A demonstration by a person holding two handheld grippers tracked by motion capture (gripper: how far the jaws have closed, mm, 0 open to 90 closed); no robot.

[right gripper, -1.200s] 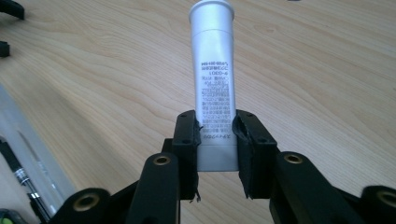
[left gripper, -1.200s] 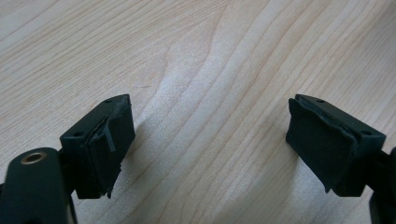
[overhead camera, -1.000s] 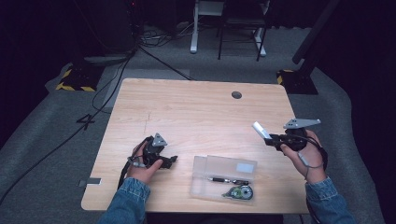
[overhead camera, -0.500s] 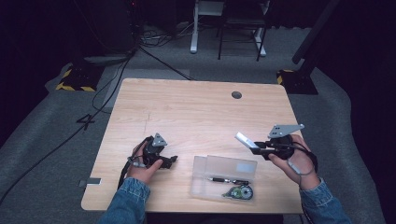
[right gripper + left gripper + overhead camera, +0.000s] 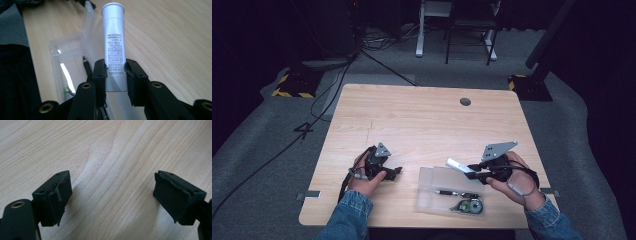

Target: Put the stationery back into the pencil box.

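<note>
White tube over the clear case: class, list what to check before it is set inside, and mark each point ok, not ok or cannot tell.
1. Right gripper shut on the white tube: ok.
2. Tube above the clear case: ok.
3. Case open: ok.
4. Free room beside the pen and tape roller: cannot tell.
5. Left gripper open, holding nothing, on the table away from the case: ok.

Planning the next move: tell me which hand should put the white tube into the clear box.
Right. The right gripper already clamps the white tube and hovers over the clear box. The left gripper is open, holds nothing, and rests on the table away from the box.
</note>
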